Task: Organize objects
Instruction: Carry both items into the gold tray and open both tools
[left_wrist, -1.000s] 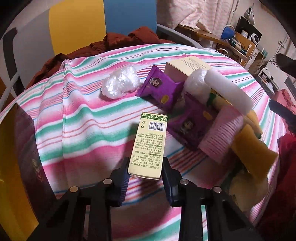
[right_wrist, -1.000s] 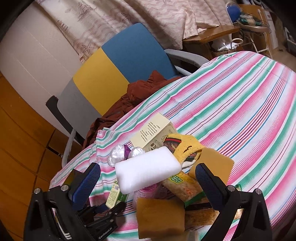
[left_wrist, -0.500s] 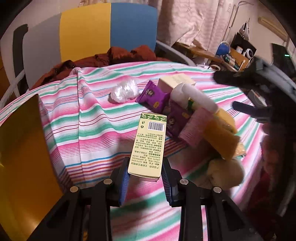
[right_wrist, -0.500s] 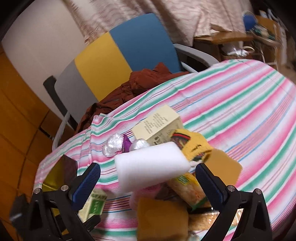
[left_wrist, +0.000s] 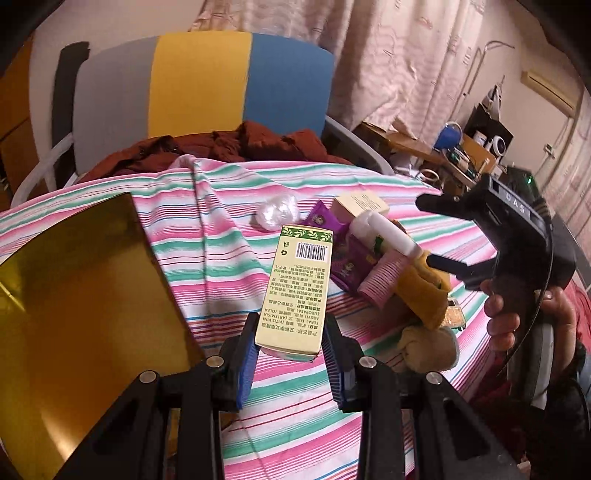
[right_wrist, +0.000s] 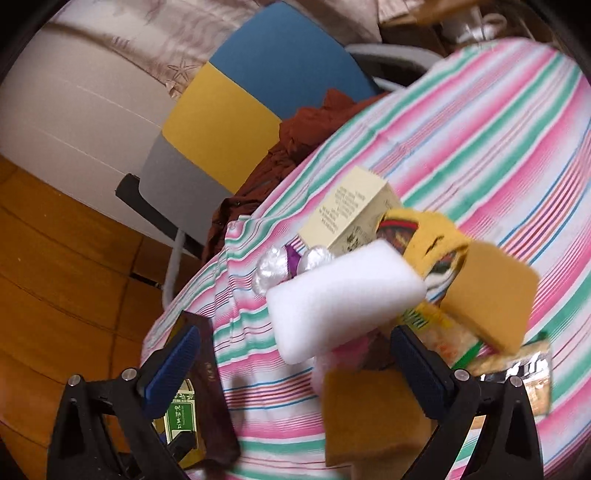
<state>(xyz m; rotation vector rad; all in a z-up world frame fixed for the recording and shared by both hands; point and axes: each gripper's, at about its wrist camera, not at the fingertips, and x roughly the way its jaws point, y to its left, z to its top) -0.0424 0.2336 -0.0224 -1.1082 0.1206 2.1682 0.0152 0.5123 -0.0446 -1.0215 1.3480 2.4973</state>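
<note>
- A cream carton (left_wrist: 298, 291) with a barcode and a green leaf band is clamped at its near end between the blue pads of the left tool (left_wrist: 291, 363), raised above the striped tabletop (left_wrist: 229, 258).
- To its left, a gold-lined box (left_wrist: 77, 314) is seen lying open on the tabletop.
- To its right, a heap is noted: purple packets (left_wrist: 345, 258), a white sponge (right_wrist: 343, 295), a pink ribbed item (left_wrist: 380, 273), yellow sponges (right_wrist: 491, 295), and a second cream box (right_wrist: 351, 214).
- A clear plastic wad (left_wrist: 277, 212) is found just beyond the carton.
- The right tool (right_wrist: 295, 365) is held with its fingers wide apart, gripping nothing, over the heap.
- A hand (left_wrist: 517, 314) is seen on its handle.
</note>
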